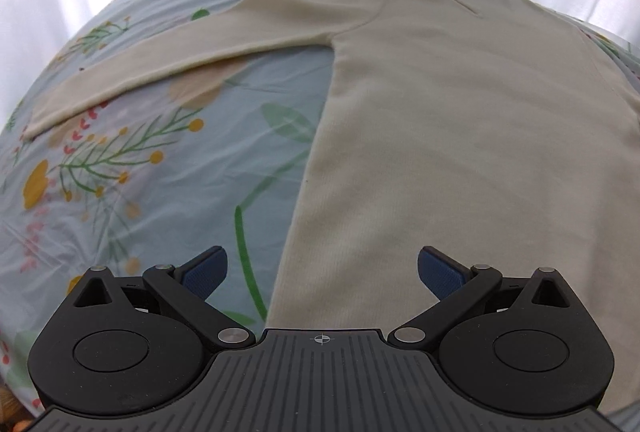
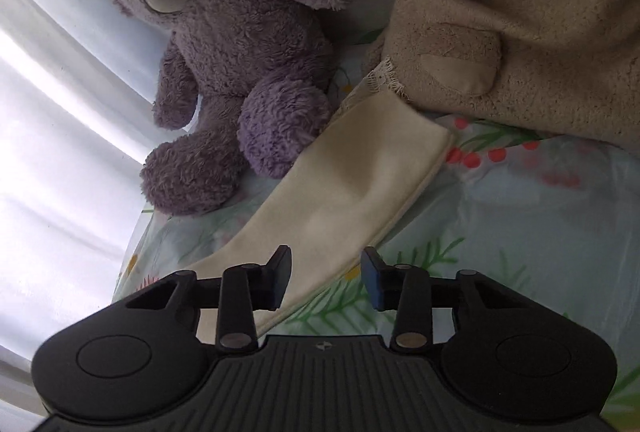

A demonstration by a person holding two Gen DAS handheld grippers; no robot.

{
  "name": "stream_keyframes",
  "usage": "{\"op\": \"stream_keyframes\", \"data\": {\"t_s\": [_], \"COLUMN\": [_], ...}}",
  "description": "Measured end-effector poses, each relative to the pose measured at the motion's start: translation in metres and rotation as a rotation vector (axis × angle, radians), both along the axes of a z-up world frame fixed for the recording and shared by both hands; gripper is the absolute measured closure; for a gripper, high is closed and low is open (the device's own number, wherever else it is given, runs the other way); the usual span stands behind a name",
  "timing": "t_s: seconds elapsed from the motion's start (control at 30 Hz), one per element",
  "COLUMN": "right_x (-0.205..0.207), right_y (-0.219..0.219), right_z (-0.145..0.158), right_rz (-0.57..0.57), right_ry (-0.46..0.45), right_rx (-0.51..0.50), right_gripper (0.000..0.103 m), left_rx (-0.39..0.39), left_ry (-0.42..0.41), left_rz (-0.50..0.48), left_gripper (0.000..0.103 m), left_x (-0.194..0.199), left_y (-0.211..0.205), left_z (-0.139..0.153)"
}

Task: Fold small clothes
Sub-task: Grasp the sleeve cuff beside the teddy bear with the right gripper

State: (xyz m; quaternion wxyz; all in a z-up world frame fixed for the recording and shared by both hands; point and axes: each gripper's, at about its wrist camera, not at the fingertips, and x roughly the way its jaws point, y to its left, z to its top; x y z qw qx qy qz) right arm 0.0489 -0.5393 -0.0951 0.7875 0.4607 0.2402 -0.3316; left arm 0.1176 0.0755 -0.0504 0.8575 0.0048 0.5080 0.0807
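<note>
Both grippers' jaws released above the cream long-sleeved top point(image 1: 440, 120), spread flat on floral sheet point(image 1: 120, 172).

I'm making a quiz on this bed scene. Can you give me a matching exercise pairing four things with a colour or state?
Things:
1. cream long-sleeved knit top
2. fluffy teddy bear
3. floral bedsheet
4. left gripper

Descriptions:
A. purple, sitting by the curtain
B. pale blue with a leaf and flower print
C. spread flat, sleeve stretched out
D. jaws wide open, holding nothing

Pairs: 1-C, 2-A, 3-B, 4-D
</note>
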Motion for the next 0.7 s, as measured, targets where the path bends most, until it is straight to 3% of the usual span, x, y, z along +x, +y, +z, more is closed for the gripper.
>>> {"op": "stream_keyframes", "data": {"t_s": [0.1,0.33,0.53,0.6,0.7], "right_x": [-0.006,-0.005,-0.001,0.002,0.009], "right_y": [-0.01,-0.021,-0.029,-0.029,-0.019], "right_z": [-0.011,-0.019,-0.021,-0.017,0.003], "right_rz": [-0.018,0.004,-0.003,-0.006,0.004], "right_ry": [-0.03,-0.064,-0.068,-0.055,-0.031], "right_rx": [0.048,0.005,-0.033,-0.059,-0.173], "right_gripper": [0.066,0.071,0.086,0.093,0.097], "left_rx": [0.05,-0.068,-0.068,-0.091,-0.096], "left_ry": [-0.035,-0.02,0.01,0.014,0.01], "left_rz": [0.066,0.102,0.11,0.115,0.109], "left_gripper": [0.0,0.0,0.0,0.0,0.0], "left_x": [0.001,0.002,0.004,0.003,0.002], "left_y": [-0.002,-0.012,-0.013,-0.008,-0.004], "left_z": [-0.003,-0.012,-0.021,-0.022,-0.023]}}
